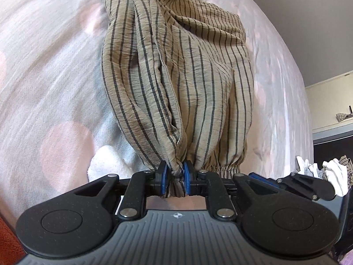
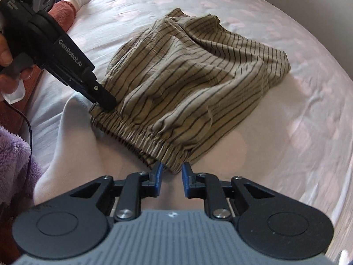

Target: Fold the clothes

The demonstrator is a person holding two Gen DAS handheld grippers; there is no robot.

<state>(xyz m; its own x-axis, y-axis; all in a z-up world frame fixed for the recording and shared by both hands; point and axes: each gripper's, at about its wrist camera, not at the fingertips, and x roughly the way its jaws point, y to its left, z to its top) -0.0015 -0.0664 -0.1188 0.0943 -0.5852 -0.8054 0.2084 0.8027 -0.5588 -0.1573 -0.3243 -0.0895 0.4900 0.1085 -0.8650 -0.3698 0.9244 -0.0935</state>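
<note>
A tan garment with dark stripes (image 2: pixel 187 84) lies rumpled on the bed, its elastic waistband (image 2: pixel 136 130) toward me. My left gripper (image 1: pixel 174 176) is shut on a bunched corner of that waistband; it also shows in the right wrist view (image 2: pixel 106 101) at the band's left end. The garment fills the left wrist view (image 1: pixel 176 77). My right gripper (image 2: pixel 172 176) is open, its blue pads just short of the waistband's near right corner, with nothing between them. It shows at the right edge of the left wrist view (image 1: pixel 286 181).
The bed sheet (image 2: pixel 286 110) is white with pale pink dots. A purple fluffy cloth (image 2: pixel 13 161) lies at the left. A red cloth and a white sock (image 2: pixel 72 0) lie at the far left. White and striped clothes (image 1: pixel 331 172) are piled at the right.
</note>
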